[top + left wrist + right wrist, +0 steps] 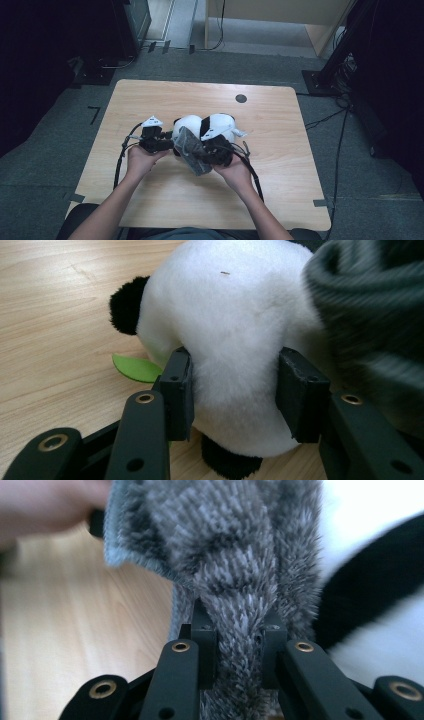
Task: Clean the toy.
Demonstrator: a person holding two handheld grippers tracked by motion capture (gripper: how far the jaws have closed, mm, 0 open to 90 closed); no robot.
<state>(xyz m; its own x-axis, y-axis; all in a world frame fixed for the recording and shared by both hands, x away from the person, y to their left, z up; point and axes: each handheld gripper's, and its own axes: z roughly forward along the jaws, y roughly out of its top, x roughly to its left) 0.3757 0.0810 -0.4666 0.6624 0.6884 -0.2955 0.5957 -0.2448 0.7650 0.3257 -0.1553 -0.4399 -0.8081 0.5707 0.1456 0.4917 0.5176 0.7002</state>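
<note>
A black-and-white plush panda (pixel 205 128) lies in the middle of the wooden table (pixel 150 95). My left gripper (pixel 170 144) is shut on the panda's white head (pixel 235 315), its pads pressing into the fur from both sides; a black ear (pixel 125 305) and a green leaf (pixel 135 367) show beside it. A grey knitted cloth (pixel 191 150) hangs over the panda's front. My right gripper (pixel 207 152) is shut on a bunched fold of that cloth (pixel 235 555), with the panda's black-and-white body (pixel 370 595) just behind it.
A small dark round hole (pixel 241 98) sits near the table's far edge. Cables trail from both grippers across the table toward the person. Dark equipment and stands surround the table on the floor.
</note>
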